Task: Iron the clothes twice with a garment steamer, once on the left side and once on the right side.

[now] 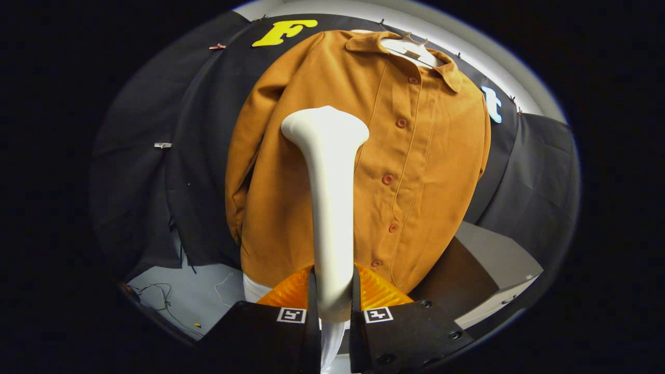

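Gripper [332, 298] jaws clamping white garment steamer [329, 182], head before hanging orange jacket [415, 171]

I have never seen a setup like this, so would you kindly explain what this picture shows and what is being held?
This is a hand-held gripper with two fingers, carried by a person. The picture comes from a fisheye camera riding on it, looking forward along the fingers, which show at the bottom. Both fingers press on the handle of a white garment steamer, so it is held. Its wide head points up toward an orange-brown buttoned jacket, which hangs on a white hanger against the black cloth wall of the booth. The head sits in front of the jacket's side left of the buttons; whether it touches the cloth cannot be told. Loose cables lie on the grey floor below.
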Motion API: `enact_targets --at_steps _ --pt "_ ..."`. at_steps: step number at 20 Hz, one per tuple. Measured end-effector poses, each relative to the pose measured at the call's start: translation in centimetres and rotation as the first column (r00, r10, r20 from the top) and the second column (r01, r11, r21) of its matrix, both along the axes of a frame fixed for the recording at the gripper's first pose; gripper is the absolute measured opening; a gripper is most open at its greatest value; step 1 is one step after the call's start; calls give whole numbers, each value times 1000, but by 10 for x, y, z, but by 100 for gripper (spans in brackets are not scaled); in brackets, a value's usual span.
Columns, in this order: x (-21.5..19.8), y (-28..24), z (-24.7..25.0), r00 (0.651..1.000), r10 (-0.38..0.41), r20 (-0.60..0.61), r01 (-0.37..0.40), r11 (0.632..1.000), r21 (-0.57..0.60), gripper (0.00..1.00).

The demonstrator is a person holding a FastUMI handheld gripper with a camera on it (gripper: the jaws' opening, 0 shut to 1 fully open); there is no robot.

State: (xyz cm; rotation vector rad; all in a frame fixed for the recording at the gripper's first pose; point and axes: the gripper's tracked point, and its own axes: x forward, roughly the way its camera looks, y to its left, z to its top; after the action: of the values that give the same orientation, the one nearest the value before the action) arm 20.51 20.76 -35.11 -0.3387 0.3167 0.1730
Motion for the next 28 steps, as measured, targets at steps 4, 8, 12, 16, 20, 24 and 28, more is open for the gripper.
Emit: enact_targets --at_steps 4,8,12,16,20,24,28 --pt "-10 -10 -24 997 -27 -68 27 1000 8 25" --pt "-24 -18 -46 989 -55 -140 57 998 12 25" --pt "-42 -24 -52 980 -65 -188 73 996 40 25" --pt "-59 -30 -38 981 -69 -181 81 995 59 25" --pt "-72 -36 -17 986 -74 -148 87 993 80 25" --pt "-86 -42 12 990 -81 -117 96 988 122 25" --pt "-99 -48 42 993 -82 -81 94 984 151 25"
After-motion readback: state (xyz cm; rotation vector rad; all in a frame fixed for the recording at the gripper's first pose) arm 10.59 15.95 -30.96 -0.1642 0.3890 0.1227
